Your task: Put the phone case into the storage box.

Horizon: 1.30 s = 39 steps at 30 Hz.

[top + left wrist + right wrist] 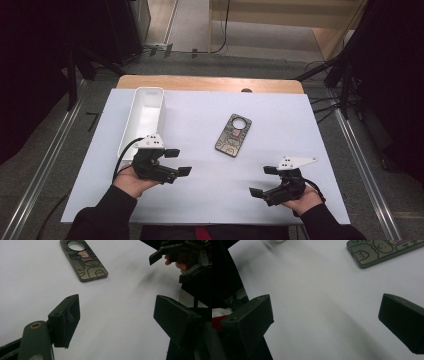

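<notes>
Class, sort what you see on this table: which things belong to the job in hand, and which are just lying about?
In the job: phone case, left gripper, right gripper, both open and empty.
Lying about: white tray, white sheet, wooden tabletop.

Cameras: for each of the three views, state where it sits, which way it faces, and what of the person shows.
High view: above the person's side, facing forward and down on the white table sheet; forearms, left gripper, right gripper, long white plastic bin.
Left gripper view: rides the left gripper, facing across the sheet; right gripper and fingers beyond.
Right gripper view: rides the right gripper, facing low over the sheet.
Shared: the grey cartoon-printed phone case.
</notes>
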Available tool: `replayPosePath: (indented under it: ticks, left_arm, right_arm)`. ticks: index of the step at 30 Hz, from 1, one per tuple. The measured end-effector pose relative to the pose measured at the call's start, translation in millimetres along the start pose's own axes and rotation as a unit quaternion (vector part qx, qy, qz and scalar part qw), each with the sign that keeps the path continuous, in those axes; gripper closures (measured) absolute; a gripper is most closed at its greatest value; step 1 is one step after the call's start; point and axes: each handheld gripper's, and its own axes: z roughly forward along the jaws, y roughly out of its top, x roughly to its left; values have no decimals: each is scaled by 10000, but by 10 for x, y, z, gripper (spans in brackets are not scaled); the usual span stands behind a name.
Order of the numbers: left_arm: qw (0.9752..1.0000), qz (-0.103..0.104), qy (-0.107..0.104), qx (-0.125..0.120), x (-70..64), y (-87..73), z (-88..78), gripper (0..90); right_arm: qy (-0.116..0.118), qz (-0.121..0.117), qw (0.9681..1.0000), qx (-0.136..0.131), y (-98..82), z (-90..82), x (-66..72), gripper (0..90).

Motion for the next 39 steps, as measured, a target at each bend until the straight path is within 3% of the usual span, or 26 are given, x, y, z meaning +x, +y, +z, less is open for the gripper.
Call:
replayPosePath:
  ticks: [9,14,19,39]
  left_arm:
    - [9998,192,27,-109,-15,89,78,211]
    - [9996,132,61,-245,-4,112,145,211]
    - [9995,207,152,-195,-5,129,232,211]
    - [9989,167,340,-265,73,284,526,211]
  right_arm:
    - [6,-30,10000,17,6,11,10,0]
    - [-14,-32,10000,25,1,10,10,0]
    - [-35,-33,10000,27,-9,9,14,0]
    - [-139,4,9999,48,-58,-4,28,0]
